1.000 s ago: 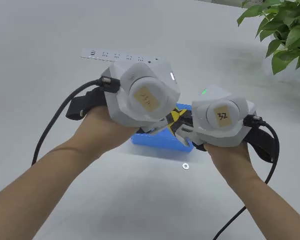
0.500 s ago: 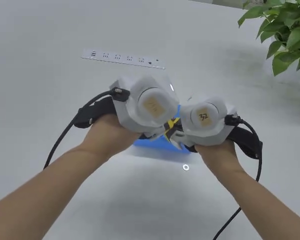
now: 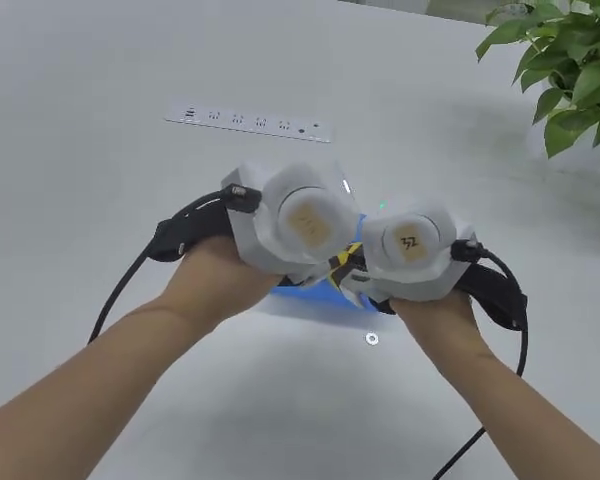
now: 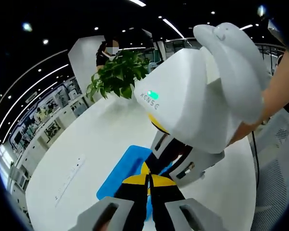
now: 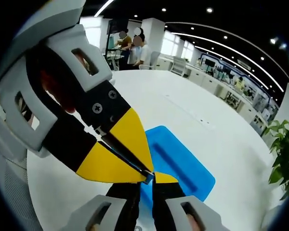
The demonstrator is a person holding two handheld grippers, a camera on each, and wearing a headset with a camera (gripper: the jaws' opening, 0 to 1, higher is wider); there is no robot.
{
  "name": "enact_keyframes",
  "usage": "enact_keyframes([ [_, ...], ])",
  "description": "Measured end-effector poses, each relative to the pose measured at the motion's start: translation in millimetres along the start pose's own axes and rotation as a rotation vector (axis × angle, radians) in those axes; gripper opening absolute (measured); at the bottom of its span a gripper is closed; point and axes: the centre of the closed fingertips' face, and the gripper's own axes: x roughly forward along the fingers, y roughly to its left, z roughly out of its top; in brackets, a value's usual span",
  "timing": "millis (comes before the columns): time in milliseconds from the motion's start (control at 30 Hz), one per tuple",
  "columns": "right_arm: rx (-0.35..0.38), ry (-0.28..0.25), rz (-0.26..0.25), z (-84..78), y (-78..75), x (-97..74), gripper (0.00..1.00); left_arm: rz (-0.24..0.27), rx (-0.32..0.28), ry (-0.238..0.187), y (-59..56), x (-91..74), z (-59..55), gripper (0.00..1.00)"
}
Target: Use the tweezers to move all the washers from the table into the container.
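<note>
We see the two grippers held nose to nose above the blue container [image 5: 183, 166], which sits in the middle of the white table [image 3: 100, 200]. The left gripper [image 4: 147, 181] has its yellow-tipped jaws clenched on the tweezers [image 5: 125, 155], which show in the right gripper view as a thin dark strip pinched between the pads. The right gripper [image 5: 150, 186] meets the end of that strip. Its jaws stand close together with a narrow slit between them, and we cannot tell whether they grasp the tweezers or only touch them. One washer [image 3: 371, 339] lies flat on the table, just on the near side of the container's right end and apart from it. A power strip [image 3: 248, 122] lies beyond the grippers, and a plant [image 3: 570, 60] stands at the far right.
</note>
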Motion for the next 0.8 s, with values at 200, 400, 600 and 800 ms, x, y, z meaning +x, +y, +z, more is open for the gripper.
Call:
enact_keyframes([
  [200,0.007,-0.047,-0.046,8.5,-2.0,-28.3,0.05,0.009,0.0,-0.068,-8.1,-17.9,20.7,0.0],
  [400,0.039,-0.086,-0.077,12.9,0.6,-54.7,0.05,-0.01,0.023,-0.117,-20.7,-31.2,39.4,0.0],
  [600,0.077,-0.128,-0.111,16.6,0.8,-73.6,0.06,-0.026,0.05,-0.153,-29.6,-40.3,54.7,0.0],
  [800,0.125,-0.137,-0.129,6.4,3.6,-83.9,0.07,-0.045,0.055,-0.168,-43.6,-38.8,58.2,0.0],
])
